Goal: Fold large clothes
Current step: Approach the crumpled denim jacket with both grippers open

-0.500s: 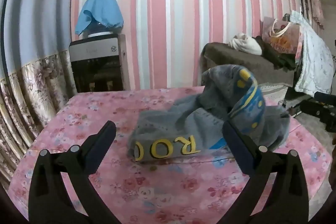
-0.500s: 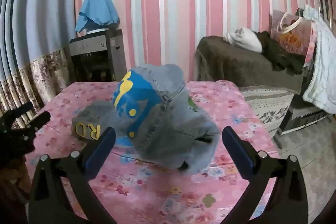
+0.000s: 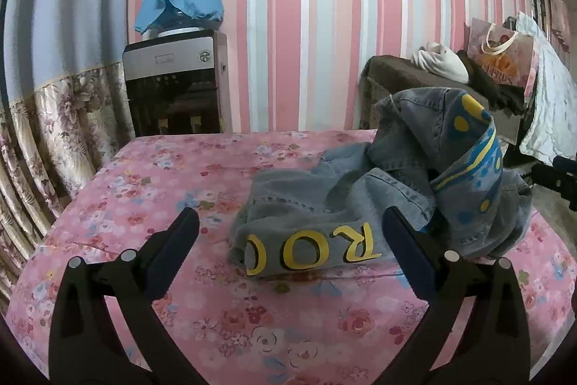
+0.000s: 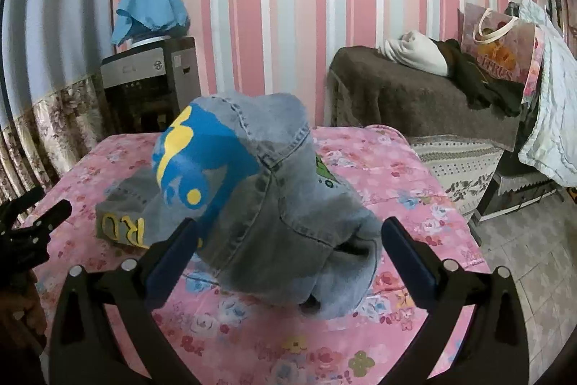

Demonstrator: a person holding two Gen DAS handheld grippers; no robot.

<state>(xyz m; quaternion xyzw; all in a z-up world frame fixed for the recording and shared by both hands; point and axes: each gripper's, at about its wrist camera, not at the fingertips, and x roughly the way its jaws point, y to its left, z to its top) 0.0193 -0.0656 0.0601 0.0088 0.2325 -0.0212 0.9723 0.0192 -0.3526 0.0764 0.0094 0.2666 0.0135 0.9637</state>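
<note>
A crumpled grey denim garment [image 3: 389, 190] with yellow letters and a blue and yellow print lies bunched in a heap on the pink floral table [image 3: 180, 175]. My left gripper [image 3: 288, 230] is open and empty, just in front of the lettered edge. In the right wrist view the garment [image 4: 274, 204] rises in a mound, and my right gripper [image 4: 288, 233] is open and empty with its fingers on either side of the near fold. The left gripper [image 4: 32, 222] also shows at the left edge of that view.
A water dispenser [image 3: 173, 89] under a blue cloth stands behind the table by the striped wall. A brown-covered couch [image 4: 414, 96] with clothes and a bag [image 4: 501, 49] sits at the right. Curtains [image 3: 36, 139] hang at the left.
Both grippers have moved slightly closer to the garment. The garment has not moved and both grippers stay open.
</note>
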